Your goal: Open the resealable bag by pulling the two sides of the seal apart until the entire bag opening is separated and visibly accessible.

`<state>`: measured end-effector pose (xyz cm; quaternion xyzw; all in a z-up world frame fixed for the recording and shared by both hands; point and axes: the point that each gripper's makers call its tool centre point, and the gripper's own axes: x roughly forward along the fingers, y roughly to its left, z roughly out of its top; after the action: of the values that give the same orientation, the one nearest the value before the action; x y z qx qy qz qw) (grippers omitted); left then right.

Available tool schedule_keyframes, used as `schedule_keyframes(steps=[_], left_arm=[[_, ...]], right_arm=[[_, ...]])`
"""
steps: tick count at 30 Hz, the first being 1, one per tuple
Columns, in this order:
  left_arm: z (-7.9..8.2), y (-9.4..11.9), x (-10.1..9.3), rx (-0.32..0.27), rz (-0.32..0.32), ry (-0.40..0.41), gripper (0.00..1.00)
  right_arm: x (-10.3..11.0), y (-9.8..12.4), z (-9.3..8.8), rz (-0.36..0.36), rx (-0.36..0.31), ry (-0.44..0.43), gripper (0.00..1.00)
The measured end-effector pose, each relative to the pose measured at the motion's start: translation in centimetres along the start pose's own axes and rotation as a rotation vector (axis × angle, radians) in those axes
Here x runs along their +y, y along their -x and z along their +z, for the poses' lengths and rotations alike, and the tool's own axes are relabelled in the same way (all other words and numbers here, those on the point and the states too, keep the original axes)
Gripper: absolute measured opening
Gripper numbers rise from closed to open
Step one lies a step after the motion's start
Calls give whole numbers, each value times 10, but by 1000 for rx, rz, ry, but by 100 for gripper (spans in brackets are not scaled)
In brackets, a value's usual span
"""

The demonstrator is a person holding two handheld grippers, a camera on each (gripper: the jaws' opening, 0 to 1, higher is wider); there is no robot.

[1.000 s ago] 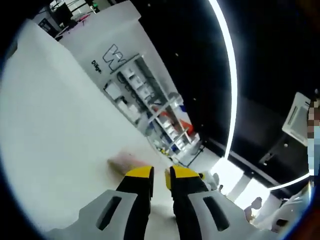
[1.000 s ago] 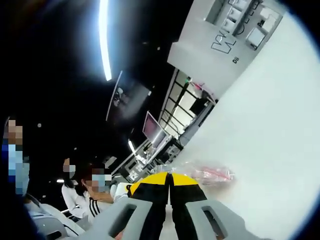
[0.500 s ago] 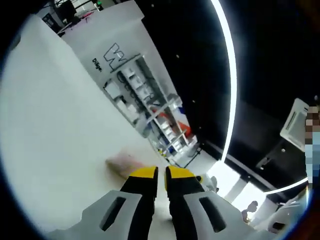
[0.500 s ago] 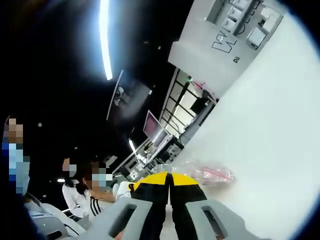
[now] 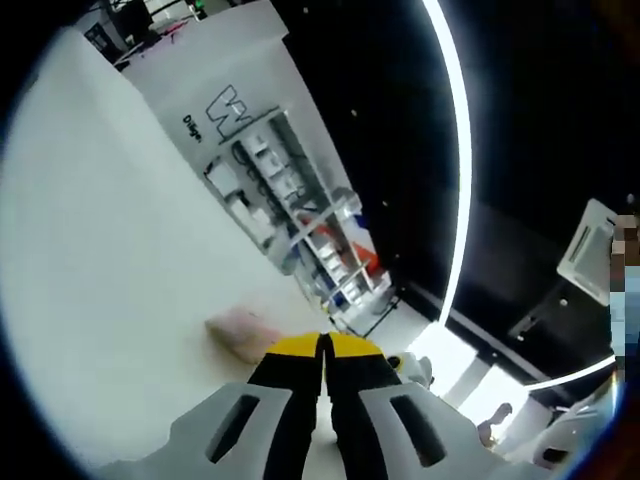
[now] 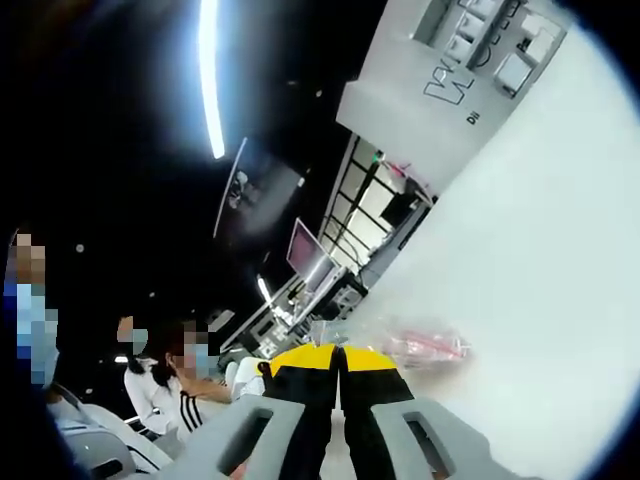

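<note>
Left gripper point(image 5: 323, 347): yellow-tipped black jaws pressed together with no gap between them; whether bag film is pinched at the tips cannot be told.
Right gripper point(image 6: 339, 357): yellow tips drawn together the same way, meeting along 1 thin dark line; any film caught between them is not discernible.
Resealable bag point(image 6: 418, 347): clear plastic with pinkish-red contents or print, lying on the white tabletop point(image 6: 540, 250) just beyond the right gripper's tips and reaching off to their right. In the left gripper view the bag point(image 5: 243, 331) appears as a pale pink blurred patch touching the left side of that gripper's tips. Whether its seal is parted cannot be made out.
People: 1 seated person in a white top with dark stripes point(image 6: 160, 390), low on the left of the right gripper view.
Shelving: racks of small items point(image 5: 300, 220) behind the tabletop in the left gripper view.
Wall panel: white, with dark lettering point(image 5: 225, 105).
Ceiling: black, crossed by 1 long bright light strip point(image 5: 462, 170).
</note>
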<state>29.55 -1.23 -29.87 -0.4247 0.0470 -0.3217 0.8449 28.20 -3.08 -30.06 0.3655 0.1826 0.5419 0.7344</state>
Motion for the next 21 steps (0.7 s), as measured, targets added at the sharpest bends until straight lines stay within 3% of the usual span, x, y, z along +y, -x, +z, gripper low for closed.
schedule_keyframes(steps=[12, 21], left_arm=[[-3, -2, 2, 20, 12, -4, 1], [-2, -3, 4, 21, 28, 0, 0]], right_arm=[[-2, 0, -7, -64, 45, 151, 0], [-20, 9, 6, -115, 73, 239, 3]])
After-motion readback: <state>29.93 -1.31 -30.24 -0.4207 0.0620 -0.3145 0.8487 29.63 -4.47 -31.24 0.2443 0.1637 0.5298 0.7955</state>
